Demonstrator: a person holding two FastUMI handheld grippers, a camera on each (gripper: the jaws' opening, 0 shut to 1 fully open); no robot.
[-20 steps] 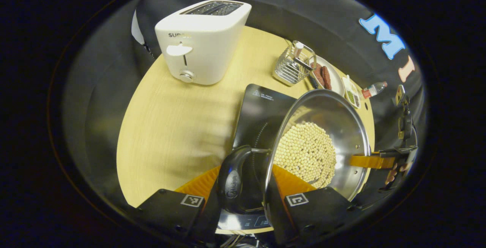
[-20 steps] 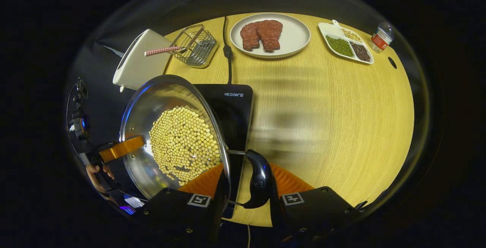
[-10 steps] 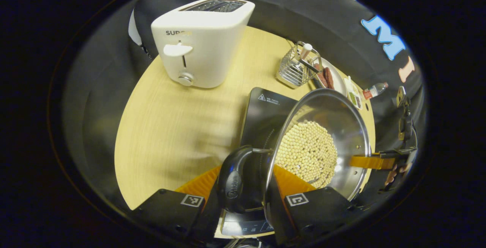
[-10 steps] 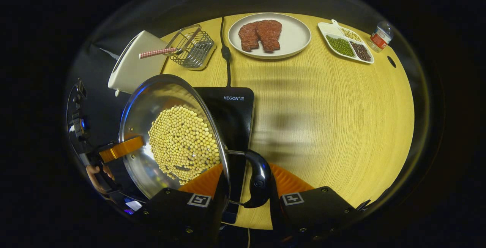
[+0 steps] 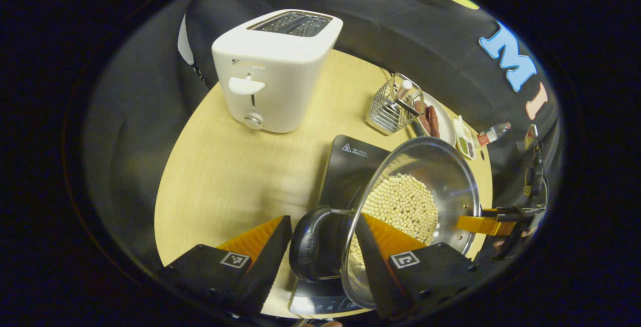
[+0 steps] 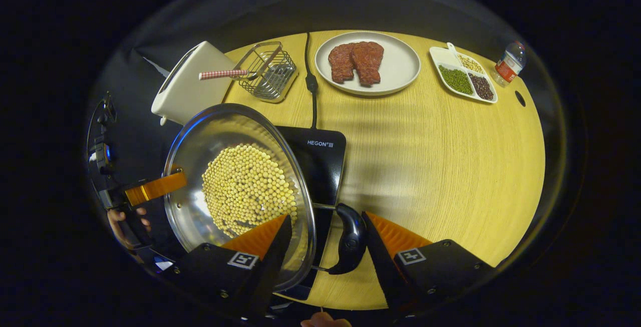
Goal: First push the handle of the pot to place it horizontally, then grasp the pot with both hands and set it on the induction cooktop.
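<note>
Now, nearest the lens at the bottom of the left gripper view, the left gripper (image 5: 323,247) has its jaws spread wide around the pot's near black handle (image 5: 310,244), neither finger pressing on it as far as I can tell. At the bottom of the right gripper view, the right gripper (image 6: 325,237) stands likewise parted, one finger over the rim and the other just beside the opposite black handle (image 6: 350,239), with a visible gap. Between them the steel pot (image 6: 200,136), its bottom covered with pale beans (image 6: 245,187), appears to rest on the dark induction cooktop (image 6: 320,161), lower centre in both views; whether it sits fully flat I cannot tell. My judgement is that the placing is at its end and the step in hand is the release. To do it well, both grippers should back straight away along their own fingers, level and together, so no finger hooks a handle or the rim and drags the pot off the plate. Farther off, a wire basket (image 6: 268,74) and a white toaster (image 5: 273,66) stand toward the upper part of the frames, and a plate of meat (image 6: 368,61) lies at the top centre of the right gripper view.
</note>
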